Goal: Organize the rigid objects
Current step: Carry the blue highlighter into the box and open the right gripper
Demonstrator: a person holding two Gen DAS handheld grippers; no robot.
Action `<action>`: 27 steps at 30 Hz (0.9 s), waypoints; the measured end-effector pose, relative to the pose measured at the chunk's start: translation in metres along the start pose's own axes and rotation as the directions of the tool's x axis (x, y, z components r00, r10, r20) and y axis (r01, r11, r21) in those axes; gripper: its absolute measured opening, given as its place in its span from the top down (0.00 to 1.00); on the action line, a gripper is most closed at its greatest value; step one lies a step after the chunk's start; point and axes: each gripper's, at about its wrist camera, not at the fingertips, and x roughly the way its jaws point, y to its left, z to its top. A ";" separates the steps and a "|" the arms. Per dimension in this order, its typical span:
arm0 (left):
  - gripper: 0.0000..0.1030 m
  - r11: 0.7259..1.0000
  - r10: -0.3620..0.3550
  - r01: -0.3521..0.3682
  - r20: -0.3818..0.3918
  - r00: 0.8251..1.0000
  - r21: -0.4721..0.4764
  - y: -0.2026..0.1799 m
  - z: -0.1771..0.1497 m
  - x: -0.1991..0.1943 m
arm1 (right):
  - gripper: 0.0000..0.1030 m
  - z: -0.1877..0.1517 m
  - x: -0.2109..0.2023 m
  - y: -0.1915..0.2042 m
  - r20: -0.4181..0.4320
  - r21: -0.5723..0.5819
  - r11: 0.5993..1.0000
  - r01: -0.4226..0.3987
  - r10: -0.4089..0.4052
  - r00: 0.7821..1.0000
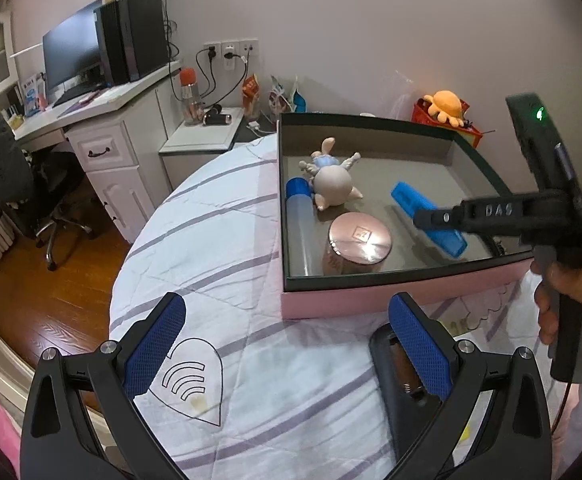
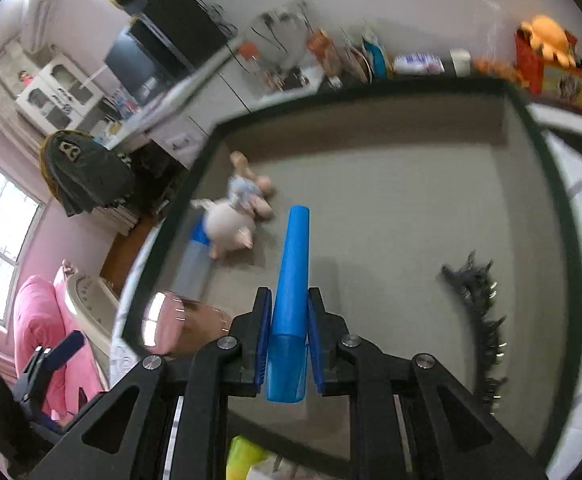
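Note:
A pink box (image 1: 371, 300) with a grey inside stands on the bed. In it lie a doll figurine (image 1: 333, 178), a clear tube with a blue cap (image 1: 301, 216), a round pink jar (image 1: 359, 242) and a dark spiky hair clip (image 2: 479, 308). My right gripper (image 2: 289, 312) is shut on a blue case (image 2: 293, 280) and holds it over the box; it also shows in the left wrist view (image 1: 427, 218). My left gripper (image 1: 287, 344) is open over the bedsheet, its right finger beside a black remote-like object (image 1: 391, 376) with an open battery bay.
The bed (image 1: 219, 248) has a white sheet with purple stripes. A white desk (image 1: 103, 120) with monitor, a nightstand (image 1: 207, 136) and an office chair (image 1: 19, 184) stand at left over wooden floor. A red box with an orange plush (image 1: 447, 106) stands behind the pink box.

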 end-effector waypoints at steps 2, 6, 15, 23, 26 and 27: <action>0.00 1.000 -0.004 0.004 -0.005 1.000 -0.005 0.002 -0.001 0.002 | 0.83 -0.006 0.008 -0.006 -0.027 0.025 1.000 0.011 -0.010 1.000; 0.00 1.000 -0.011 0.011 -0.007 1.000 -0.010 0.006 -0.003 0.003 | 0.82 -0.012 0.007 -0.004 -0.063 0.020 0.999 0.050 -0.048 0.997; 0.00 1.000 -0.003 0.003 -0.020 1.000 -0.013 0.007 -0.008 0.004 | 0.55 -0.005 -0.006 0.031 -0.022 -0.185 0.945 0.271 -0.280 0.960; 0.00 1.000 -0.006 0.006 -0.022 1.000 -0.002 0.007 -0.011 -0.001 | 0.68 -0.001 0.029 0.043 -0.052 -0.269 0.885 0.380 -0.407 0.912; 0.00 1.000 -0.012 0.011 -0.025 1.000 -0.003 0.008 -0.013 -0.003 | 0.75 0.000 0.021 0.027 -0.042 -0.186 0.913 0.363 -0.376 0.926; 0.00 1.000 -0.014 0.014 -0.026 1.000 -0.002 0.008 -0.014 -0.003 | 0.74 0.004 0.023 0.025 -0.039 -0.162 0.920 0.357 -0.367 0.929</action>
